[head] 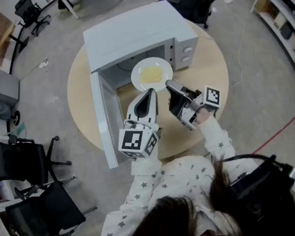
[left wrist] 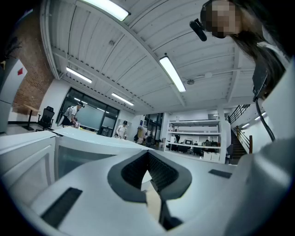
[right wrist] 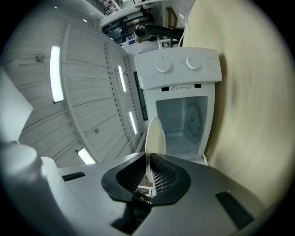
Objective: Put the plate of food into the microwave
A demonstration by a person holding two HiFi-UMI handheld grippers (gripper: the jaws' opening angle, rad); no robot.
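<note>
The white microwave (head: 133, 32) stands on a round wooden table (head: 208, 77) with its door (head: 105, 122) swung open to the left. A white plate (head: 138, 73) carrying yellow food (head: 152, 76) hovers just in front of the open cavity. My right gripper (head: 169, 85) is shut on the plate's near rim. In the right gripper view the plate (right wrist: 154, 136) shows edge-on between the pads of the right gripper (right wrist: 148, 177), facing the microwave's cavity (right wrist: 184, 122). My left gripper (head: 150, 94) is shut and empty, its tip close beside the plate's lower left edge; the left gripper view shows the same gripper (left wrist: 147, 154) pointing upward.
Black office chairs stand on the floor at the left (head: 26, 159) and behind the table (head: 193, 0). Shelving (head: 282, 6) lines the right wall. A red cable (head: 280, 130) runs across the floor at the right. The microwave's control knobs (head: 187, 50) sit right of the cavity.
</note>
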